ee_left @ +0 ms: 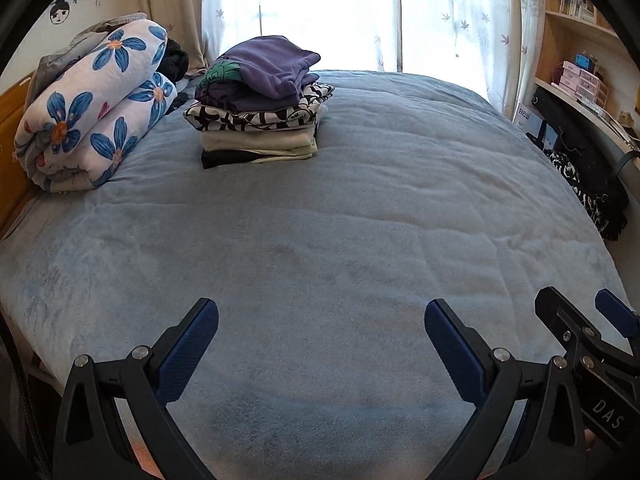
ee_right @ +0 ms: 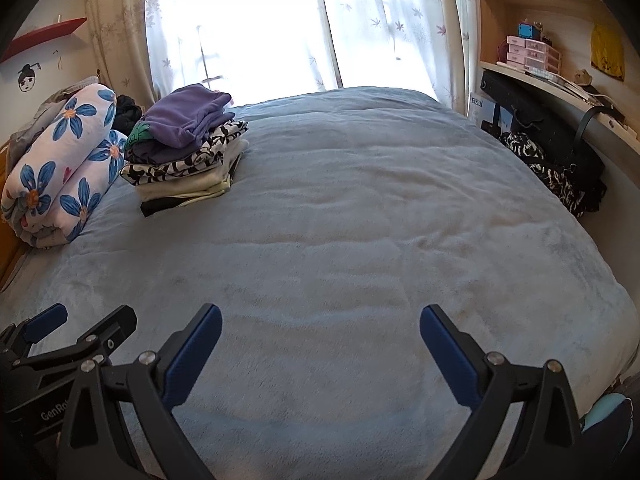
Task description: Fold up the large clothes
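Blue bed (ee_left: 320, 208) fills the room; folded clothes (ee_left: 258, 104) at eleven o'clock. Left tongs (ee_left: 321, 320) and right tongs (ee_right: 321, 324) spread, empty.

A stack of folded clothes (ee_left: 258, 104) sits on the far left part of the blue bed cover (ee_left: 320, 220), just right of a rolled floral blanket (ee_left: 96, 104). From the bottom up it holds a black piece, cream pieces, a black-and-white patterned piece, and purple garments with a patch of green print. The top purple one (ee_left: 272, 64) is loosely folded and rumpled, its edge overhanging to the right. The layers lie flat and roughly squared, edges facing near. In the right view the same stack (ee_right: 186, 148) stands at far left.
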{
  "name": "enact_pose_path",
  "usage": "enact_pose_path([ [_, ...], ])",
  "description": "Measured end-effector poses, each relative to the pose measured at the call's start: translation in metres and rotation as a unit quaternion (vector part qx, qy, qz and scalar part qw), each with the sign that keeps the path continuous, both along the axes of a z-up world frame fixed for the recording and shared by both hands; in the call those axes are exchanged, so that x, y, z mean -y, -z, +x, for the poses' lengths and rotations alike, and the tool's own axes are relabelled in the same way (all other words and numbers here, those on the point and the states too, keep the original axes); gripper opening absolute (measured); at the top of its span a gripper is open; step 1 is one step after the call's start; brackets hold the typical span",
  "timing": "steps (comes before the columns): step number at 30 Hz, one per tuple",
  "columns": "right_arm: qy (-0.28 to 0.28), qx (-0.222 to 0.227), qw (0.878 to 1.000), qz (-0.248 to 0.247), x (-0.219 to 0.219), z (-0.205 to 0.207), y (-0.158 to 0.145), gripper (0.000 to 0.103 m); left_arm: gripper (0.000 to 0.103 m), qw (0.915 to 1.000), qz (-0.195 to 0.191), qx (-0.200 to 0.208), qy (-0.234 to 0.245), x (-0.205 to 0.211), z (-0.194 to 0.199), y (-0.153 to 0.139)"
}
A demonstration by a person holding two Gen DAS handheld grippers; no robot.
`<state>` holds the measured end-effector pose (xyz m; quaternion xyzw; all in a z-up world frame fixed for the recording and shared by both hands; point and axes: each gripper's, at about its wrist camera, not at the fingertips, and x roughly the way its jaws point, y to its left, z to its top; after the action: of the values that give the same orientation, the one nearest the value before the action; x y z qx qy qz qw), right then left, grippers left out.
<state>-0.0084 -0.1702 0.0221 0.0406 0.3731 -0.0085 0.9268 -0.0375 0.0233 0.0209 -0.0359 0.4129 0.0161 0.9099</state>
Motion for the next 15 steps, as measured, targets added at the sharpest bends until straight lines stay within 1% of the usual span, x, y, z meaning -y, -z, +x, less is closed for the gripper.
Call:
enact_pose_path([
  [15, -0.007, -0.009, 1.0, 0.0, -0.0057, -0.0013, 0.0059, 0.1, 0.102, 0.9999, -0.008, -0.014, -0.005, -0.0029, -0.0038, 0.0056],
])
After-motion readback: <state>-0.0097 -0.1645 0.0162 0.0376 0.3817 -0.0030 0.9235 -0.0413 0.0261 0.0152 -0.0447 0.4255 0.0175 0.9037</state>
